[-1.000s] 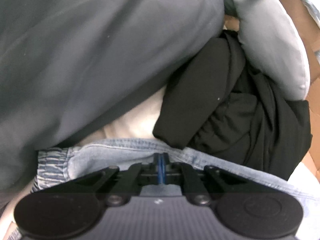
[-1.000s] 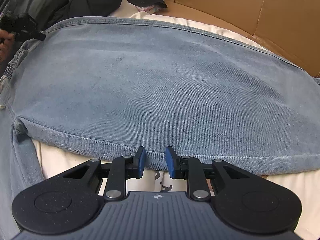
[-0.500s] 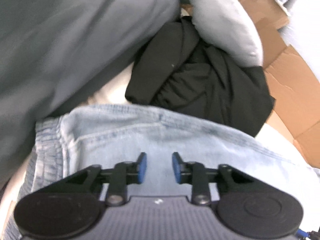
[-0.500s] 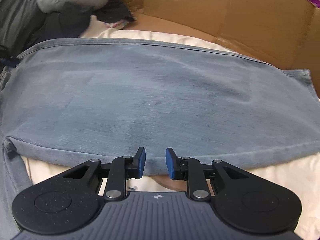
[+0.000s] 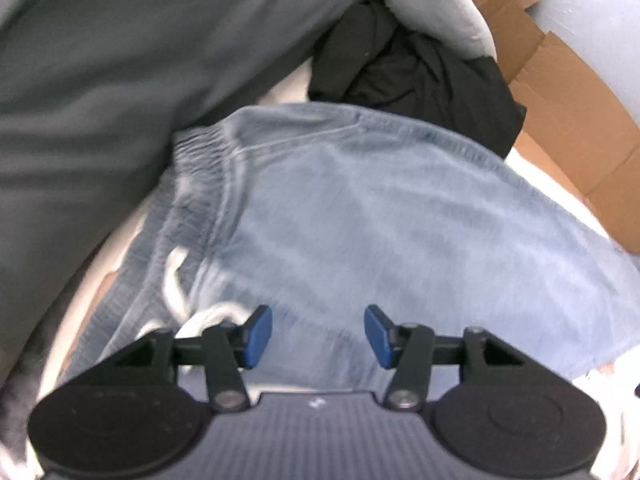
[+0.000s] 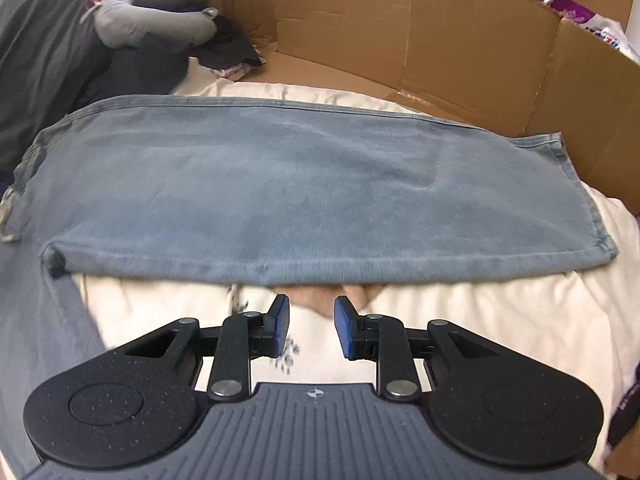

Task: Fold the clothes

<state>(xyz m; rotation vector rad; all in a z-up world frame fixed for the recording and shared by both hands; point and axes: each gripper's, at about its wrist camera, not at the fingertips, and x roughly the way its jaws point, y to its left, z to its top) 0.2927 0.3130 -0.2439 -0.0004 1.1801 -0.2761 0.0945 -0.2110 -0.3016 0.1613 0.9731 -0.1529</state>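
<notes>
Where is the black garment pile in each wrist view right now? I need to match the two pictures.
Left wrist: black garment pile sits upper centre-right, just beyond the jeans' elastic waistband, under a grey sleeve.
Right wrist: black garment pile lies in the upper left corner, beyond the folded jeans, under the grey sleeve.
Shared landmark: the cardboard wall right of the pile.

Jeans (image 6: 304,184): faded blue denim, soft matt weave, elastic-gathered waistband (image 5: 196,184) w/ white cord; bed sheet (image 6: 500,320): cream cloth, matt; box walls (image 6: 460,36): plain brown cardboard, creased; right tool (image 6: 311,326): matt black plastic, speckled, blue pads, bright metal rivets.
</notes>
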